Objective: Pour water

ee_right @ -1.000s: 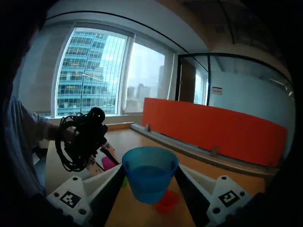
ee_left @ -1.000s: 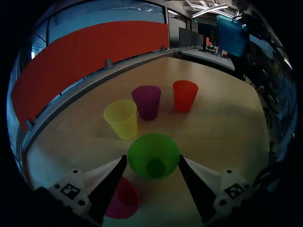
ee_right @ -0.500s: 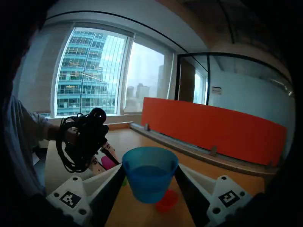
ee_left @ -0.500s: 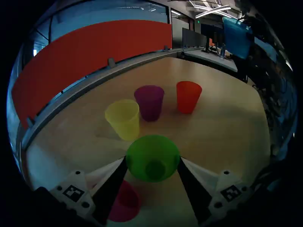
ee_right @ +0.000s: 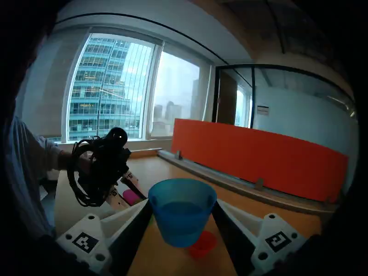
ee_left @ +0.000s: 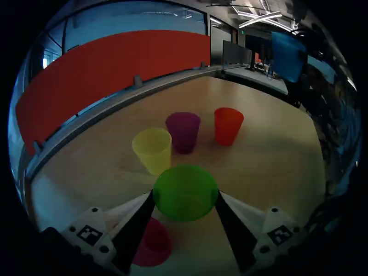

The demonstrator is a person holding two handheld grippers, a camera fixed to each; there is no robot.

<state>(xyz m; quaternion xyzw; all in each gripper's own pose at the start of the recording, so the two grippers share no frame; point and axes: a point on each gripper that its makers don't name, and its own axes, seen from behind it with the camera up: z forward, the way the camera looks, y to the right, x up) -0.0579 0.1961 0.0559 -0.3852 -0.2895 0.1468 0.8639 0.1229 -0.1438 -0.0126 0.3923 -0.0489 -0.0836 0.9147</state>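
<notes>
in the left gripper view, left gripper (ee_left: 184,193) clamped on a translucent green plastic cup (ee_left: 185,204), one finger pressed to each side. cup held above the pale wooden table (ee_left: 276,152), mouth turned toward the camera, long axis running away from the lens and down toward the tabletop. beyond it on the table, all upright and mouth-up: a yellow plastic cup (ee_left: 152,149) nearest, a purple plastic cup (ee_left: 183,132) just beside that, an orange-red plastic cup (ee_left: 227,125) a little apart on the right of the picture. near the bottom edge, a magenta plastic cup (ee_left: 154,241), partly hidden behind a finger. long red partition panel (ee_left: 110,69) along the far table edge.

in the right gripper view, right gripper (ee_right: 182,202) clamped on a translucent blue plastic cup (ee_right: 181,227), a finger on either side. cup upright, mouth up, long axis vertical, water (ee_right: 181,209) part-way up the wall. well above the table and well apart from the green cup. off to the left, the left gripper in a person's hand (ee_right: 80,163), looped with black cable (ee_right: 76,186).
</notes>
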